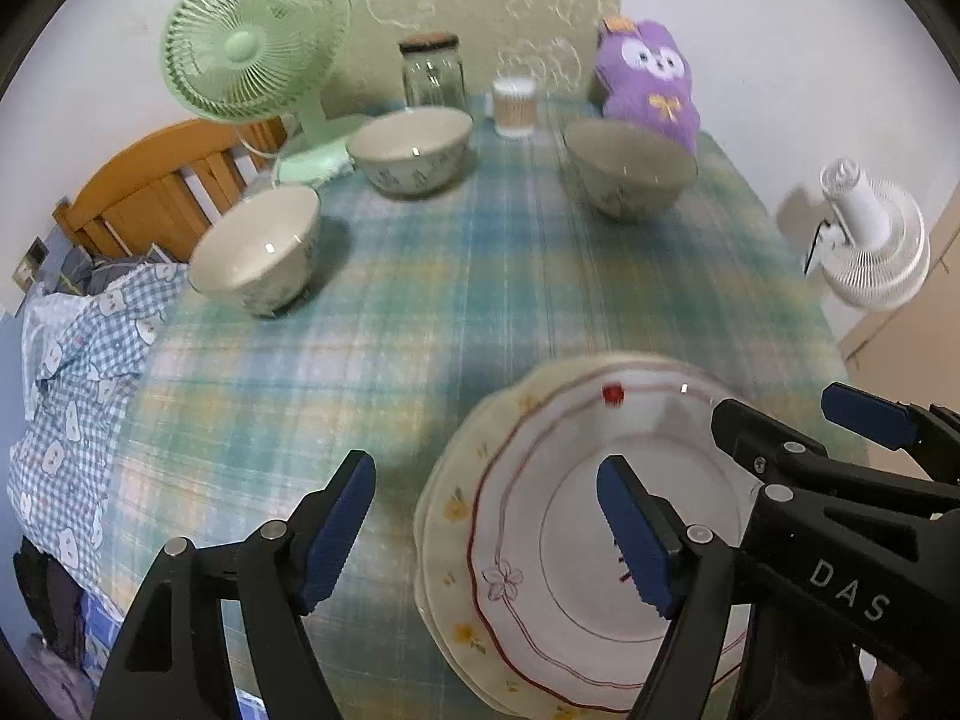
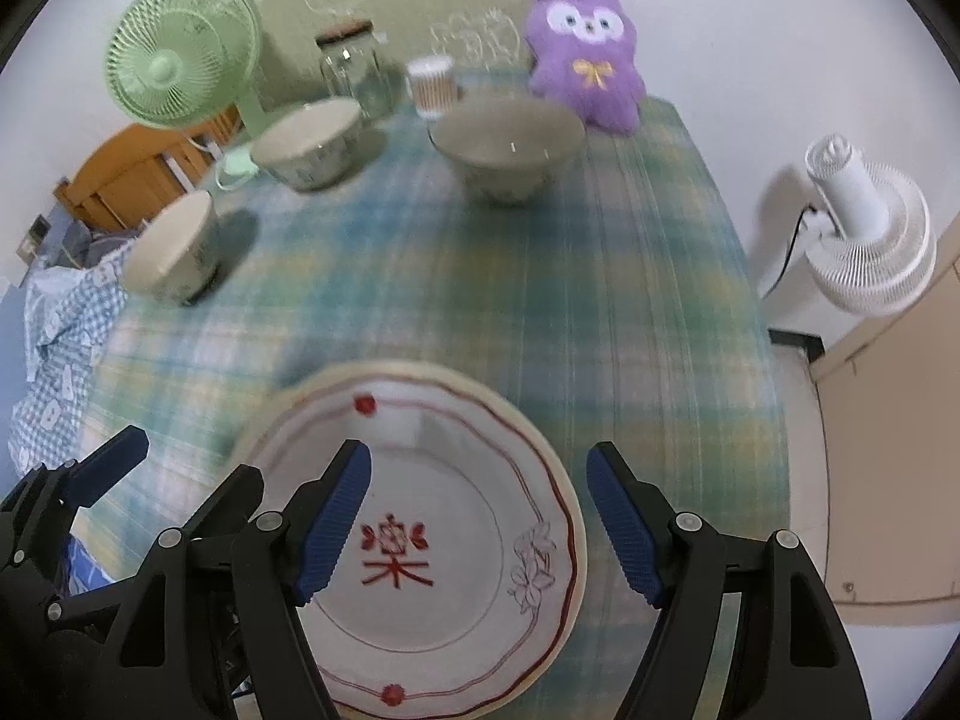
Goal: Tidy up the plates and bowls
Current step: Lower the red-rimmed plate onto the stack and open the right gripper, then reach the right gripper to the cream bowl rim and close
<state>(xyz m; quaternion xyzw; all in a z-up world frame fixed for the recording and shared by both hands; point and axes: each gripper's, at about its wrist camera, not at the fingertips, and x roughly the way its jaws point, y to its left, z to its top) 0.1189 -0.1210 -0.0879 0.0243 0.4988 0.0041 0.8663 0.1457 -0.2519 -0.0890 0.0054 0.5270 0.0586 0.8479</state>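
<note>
Near the front of the plaid table, a white plate with red trim (image 1: 540, 450) (image 2: 456, 480) lies stacked on a cream plate with yellow flowers (image 1: 447, 510) (image 2: 414, 369). My left gripper (image 1: 486, 480) (image 2: 192, 456) hangs open over the stack's left edge, holding nothing. My right gripper (image 2: 480, 462) (image 1: 786, 414) hangs open over its right half, also holding nothing. Three patterned bowls stand farther back: one at the left (image 1: 255, 249) (image 2: 171, 255), one at the back middle (image 1: 411, 147) (image 2: 309, 144), one at the back right (image 1: 627, 168) (image 2: 507, 144).
Along the back stand a green fan (image 1: 252, 39), a glass jar (image 1: 432, 72), a cup of cotton swabs (image 1: 513, 105) and a purple plush toy (image 1: 651, 78). A white fan (image 1: 870, 234) stands off the table's right edge. A wooden chair (image 1: 156, 186) with checked cloth (image 1: 78, 372) is on the left.
</note>
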